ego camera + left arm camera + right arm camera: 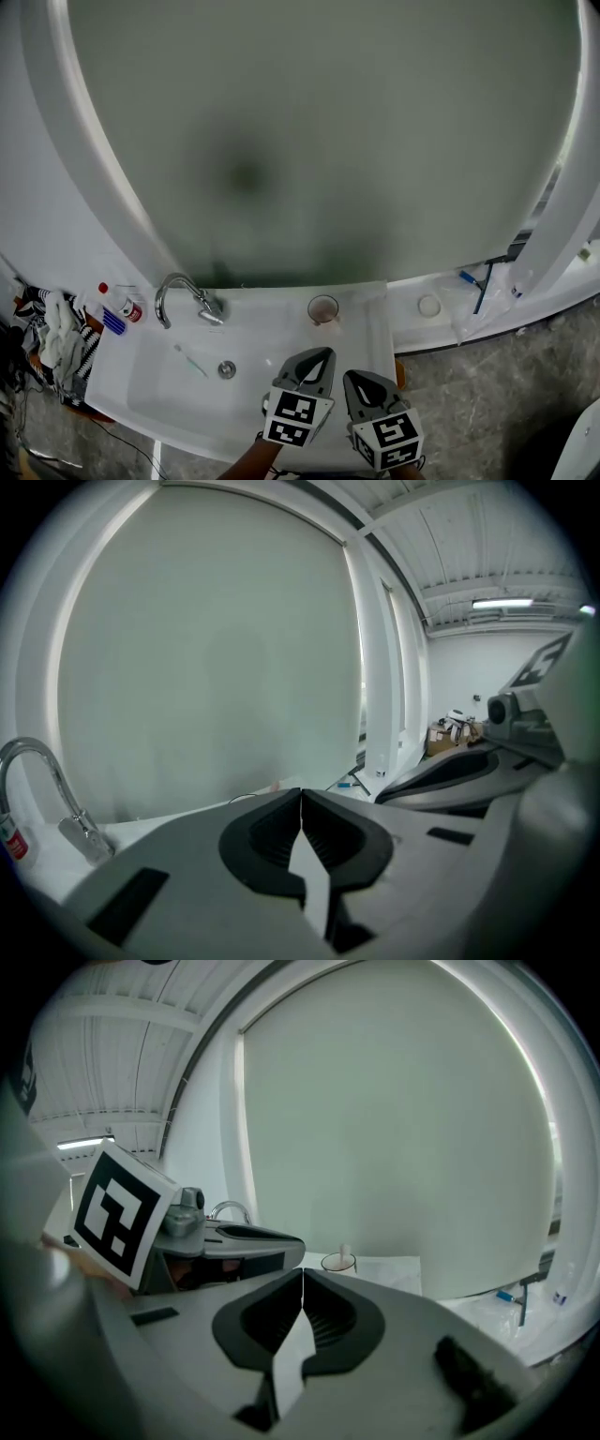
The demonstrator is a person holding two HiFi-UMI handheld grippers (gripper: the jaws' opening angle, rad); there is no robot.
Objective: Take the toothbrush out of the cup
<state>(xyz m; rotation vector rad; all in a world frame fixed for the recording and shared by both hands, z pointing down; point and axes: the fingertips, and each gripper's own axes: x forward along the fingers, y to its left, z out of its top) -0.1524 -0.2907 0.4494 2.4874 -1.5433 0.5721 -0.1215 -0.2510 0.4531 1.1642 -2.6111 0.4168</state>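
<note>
A clear cup (323,308) stands on the back ledge of the white sink (373,328), right of the tap. In the right gripper view the cup (339,1263) has a short white stub (345,1252) standing up in it. A thin pale-green toothbrush (190,360) lies in the basin left of the drain. My left gripper (324,352) is shut and empty near the sink's front edge, below the cup; its closed tips (301,792) point at the back wall. Just to its right, my right gripper (349,377) is shut too, tips (302,1271) aimed toward the cup.
A chrome tap (178,294) rises at the back left, with the drain (226,369) in the basin. A red-capped bottle (126,307) and a pile of cloths (54,337) sit at the left. A white disc (429,305) and a blue tool (472,280) lie on the right ledge.
</note>
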